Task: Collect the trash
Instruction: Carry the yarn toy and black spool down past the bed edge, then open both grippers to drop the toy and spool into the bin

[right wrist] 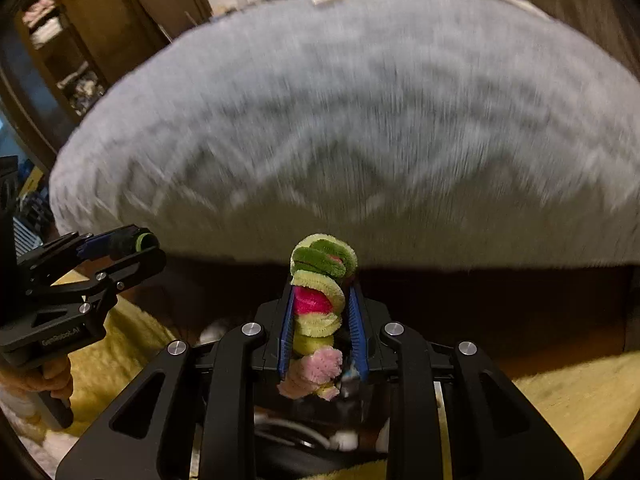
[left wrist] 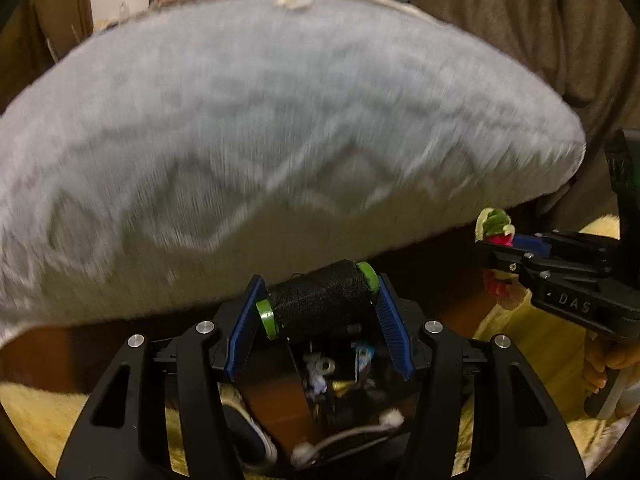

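Note:
My left gripper [left wrist: 318, 300] is shut on a spool of black thread [left wrist: 320, 300] with green ends, held crosswise between the blue pads. It also shows at the left of the right wrist view [right wrist: 132, 244]. My right gripper [right wrist: 320, 300] is shut on a bundle of fuzzy pipe cleaners [right wrist: 318, 304], green, yellow and pink. It also shows at the right of the left wrist view [left wrist: 496, 236]. Both are held above a dark bin [left wrist: 320, 392] with scraps in it, in front of a large grey bed.
The grey fuzzy bed cover [left wrist: 280, 120] fills the upper view. A yellow shaggy rug [right wrist: 568, 408] covers the floor on both sides. Dark wooden furniture and a shelf [right wrist: 68, 60] stand at the back left. A brown curtain [left wrist: 540, 40] hangs at the right.

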Tool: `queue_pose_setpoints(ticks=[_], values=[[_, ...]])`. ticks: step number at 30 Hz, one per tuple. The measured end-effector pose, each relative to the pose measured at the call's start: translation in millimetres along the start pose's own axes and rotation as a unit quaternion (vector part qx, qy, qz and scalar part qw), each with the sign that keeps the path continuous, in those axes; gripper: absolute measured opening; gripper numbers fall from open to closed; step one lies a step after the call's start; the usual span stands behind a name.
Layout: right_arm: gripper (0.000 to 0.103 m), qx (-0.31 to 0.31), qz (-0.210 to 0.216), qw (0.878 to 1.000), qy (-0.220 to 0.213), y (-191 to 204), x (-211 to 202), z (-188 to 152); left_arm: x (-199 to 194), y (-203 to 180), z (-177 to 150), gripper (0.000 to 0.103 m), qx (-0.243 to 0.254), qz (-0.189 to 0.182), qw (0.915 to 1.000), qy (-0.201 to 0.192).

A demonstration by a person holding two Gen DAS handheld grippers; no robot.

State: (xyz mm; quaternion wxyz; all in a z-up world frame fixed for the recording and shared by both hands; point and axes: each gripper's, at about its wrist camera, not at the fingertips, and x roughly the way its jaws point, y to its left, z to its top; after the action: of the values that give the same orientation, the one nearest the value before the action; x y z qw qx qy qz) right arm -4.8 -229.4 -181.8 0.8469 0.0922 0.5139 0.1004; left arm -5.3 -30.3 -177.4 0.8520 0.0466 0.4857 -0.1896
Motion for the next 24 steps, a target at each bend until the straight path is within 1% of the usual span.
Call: queue_pose_setpoints(ticks=[2, 4, 6, 10, 14, 19, 24], values=[[0.025, 0.010, 0.008, 1.000, 0.020, -1.8, 13.7, -4.8, 11.2, 0.6, -9.5, 0.053, -0.005, -0.001, 0.9998, 0.019], [0.025, 0.010, -0.003, 0.999, 0.035, -1.6, 26.6, -9.1, 27.9, 0.0, -18.0, 0.053, -0.004, 0.001, 0.9991, 0.043], [0.025, 0.015, -0.004, 0.999, 0.049, -1.7, 36.6, -11.0, 42.5, -2.5, -25.7, 0.053, 0.001, -0.002, 0.9980, 0.064], [0.025, 0.023, -0.016, 0.996, 0.089, -1.8, 62.6, -19.8, 64.3, -2.6, -34.8, 0.053, -0.002, -0.013, 0.9952, 0.097], [0.025, 0.031, -0.003, 0.992, 0.121, -0.5, 82.5, -23.4, 84.3, -1.4, -41.8, 0.053, -0.006, -0.022, 0.9909, 0.132], [0.027, 0.037, -0.004, 0.990, 0.136, 2.1, 92.0, -29.1, 98.0, -6.2, -46.1, 0.053, -0.003, -0.027, 0.9877, 0.154], [0.028, 0.047, -0.003, 0.989, 0.142, 0.0, 99.0, -30.0, 103.7, -9.3, -50.4, 0.053, 0.002, -0.027, 0.9861, 0.164]])
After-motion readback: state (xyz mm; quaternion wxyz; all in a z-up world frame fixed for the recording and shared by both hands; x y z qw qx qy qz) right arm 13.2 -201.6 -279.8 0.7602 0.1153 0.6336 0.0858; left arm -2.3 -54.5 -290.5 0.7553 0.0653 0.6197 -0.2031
